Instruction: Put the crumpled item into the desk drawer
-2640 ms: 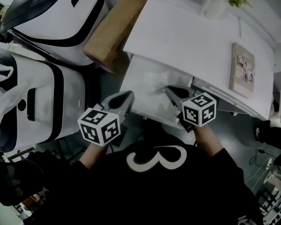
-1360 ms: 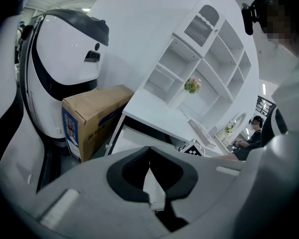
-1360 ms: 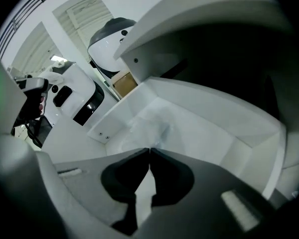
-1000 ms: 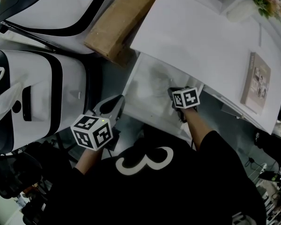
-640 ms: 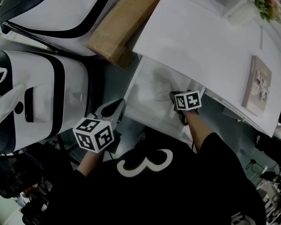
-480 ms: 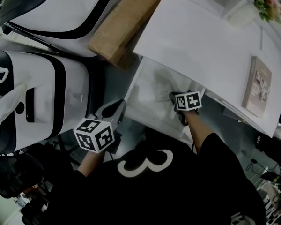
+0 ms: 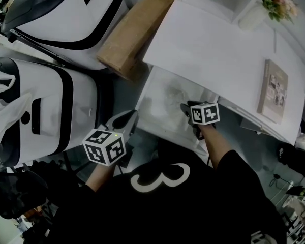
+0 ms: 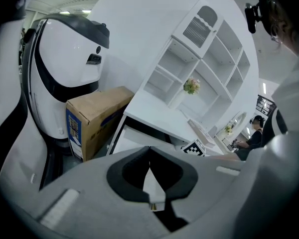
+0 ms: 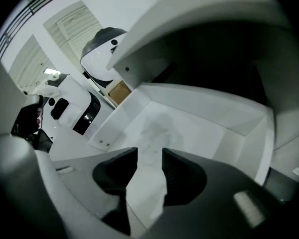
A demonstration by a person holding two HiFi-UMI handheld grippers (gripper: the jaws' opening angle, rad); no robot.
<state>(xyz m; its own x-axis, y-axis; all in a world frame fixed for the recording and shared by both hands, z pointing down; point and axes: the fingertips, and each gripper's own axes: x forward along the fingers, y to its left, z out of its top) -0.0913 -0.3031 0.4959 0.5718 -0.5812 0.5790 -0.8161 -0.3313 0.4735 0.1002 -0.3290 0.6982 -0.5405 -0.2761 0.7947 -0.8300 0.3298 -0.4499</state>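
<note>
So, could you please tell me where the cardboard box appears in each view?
Head view: cardboard box at top centre-left, beside the desk's left end.
Left gripper view: the box sits left of centre, beside the desk.
Right gripper view: small brown patch, upper left, beyond the open drawer.
Shared landmark: the open drawer, in all three.

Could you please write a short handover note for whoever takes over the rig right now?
The left gripper has its jaws together, empty, outside the drawer.
The right gripper has its jaws apart, empty, inside the open drawer.
The crumpled item lies on the drawer floor ahead of the right jaws.
Done: item is in the drawer.
Left: withdraw the right gripper; shutting the drawer may follow.
</note>
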